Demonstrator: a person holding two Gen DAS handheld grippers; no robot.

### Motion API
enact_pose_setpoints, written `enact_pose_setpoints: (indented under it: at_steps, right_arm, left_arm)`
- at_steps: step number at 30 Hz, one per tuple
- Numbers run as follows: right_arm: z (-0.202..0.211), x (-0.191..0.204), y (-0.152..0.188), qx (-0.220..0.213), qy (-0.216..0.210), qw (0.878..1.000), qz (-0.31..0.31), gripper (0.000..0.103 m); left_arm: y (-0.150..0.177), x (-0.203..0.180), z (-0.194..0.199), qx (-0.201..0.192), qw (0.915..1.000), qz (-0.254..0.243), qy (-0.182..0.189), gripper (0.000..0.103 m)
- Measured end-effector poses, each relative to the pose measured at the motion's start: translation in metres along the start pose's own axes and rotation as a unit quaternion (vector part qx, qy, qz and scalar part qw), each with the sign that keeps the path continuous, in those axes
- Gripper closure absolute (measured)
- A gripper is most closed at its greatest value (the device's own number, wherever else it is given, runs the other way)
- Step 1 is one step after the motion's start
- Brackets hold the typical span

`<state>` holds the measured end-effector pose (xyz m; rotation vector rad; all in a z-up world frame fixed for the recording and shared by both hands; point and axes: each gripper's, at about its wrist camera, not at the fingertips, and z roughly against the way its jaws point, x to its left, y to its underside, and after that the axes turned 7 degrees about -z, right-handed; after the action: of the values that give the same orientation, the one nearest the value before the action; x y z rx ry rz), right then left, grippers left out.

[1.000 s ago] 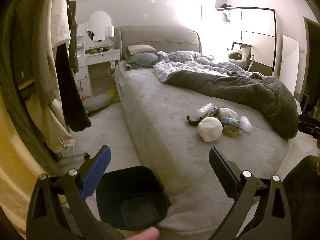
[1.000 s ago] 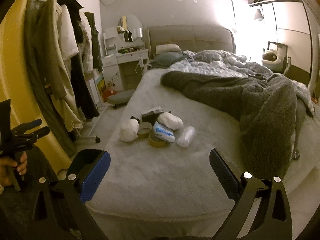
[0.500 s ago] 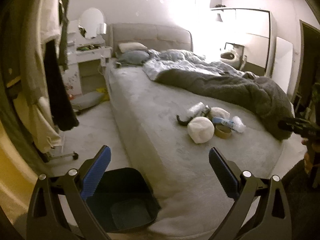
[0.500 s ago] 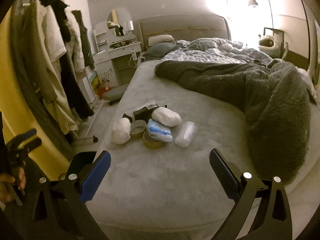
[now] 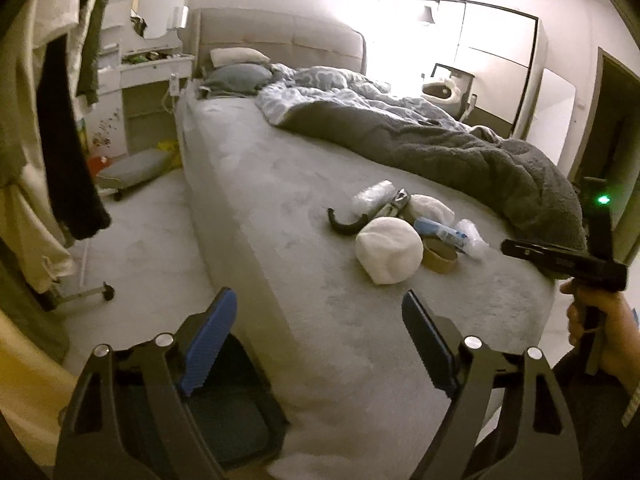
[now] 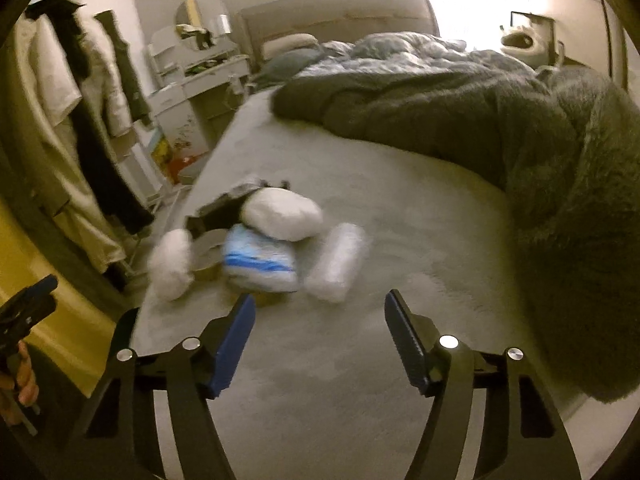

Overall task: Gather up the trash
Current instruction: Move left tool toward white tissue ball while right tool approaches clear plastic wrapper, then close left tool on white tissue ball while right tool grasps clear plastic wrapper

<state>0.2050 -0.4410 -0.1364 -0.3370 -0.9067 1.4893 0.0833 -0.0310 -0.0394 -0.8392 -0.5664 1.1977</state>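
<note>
Lying clustered on bed [image 5: 280, 184]: crumpled trash [image 5: 390, 254].

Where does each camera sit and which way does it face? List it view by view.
Left wrist: on the left gripper, facing up the bed past the bin; the right gripper and its hand show at right.
Right wrist: on the right gripper, facing the trash pile; the left gripper shows at left.
Shared: bed, trash pile, grey blanket. Both grippers' jaws are closing with nothing between them.
</note>
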Motion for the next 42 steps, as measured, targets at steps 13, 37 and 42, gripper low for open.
enact_pose_setpoints:
  at_steps: [13,37,42]
  right_arm:
    - [-0.036,-0.027,-0.019,0.023,-0.045,0.996,-0.069,0.045]
    - [-0.069,-0.025,-0.037,0.042,-0.057,0.996,-0.058,0.066]
    - [-0.065,-0.02,-0.04,0.037,-0.055,0.996,-0.053,0.067]
  left_arm:
    - [-0.014,-0.03,-0.07,0.03,0.9951,-0.075,0.056,0.021]
    - [-0.032,-0.046,-0.136,0.058,0.9917,-0.068,0.092,0.029]
    - [-0.031,-0.046,-0.141,0.076,0.9906,-0.061,0.097,0.043]
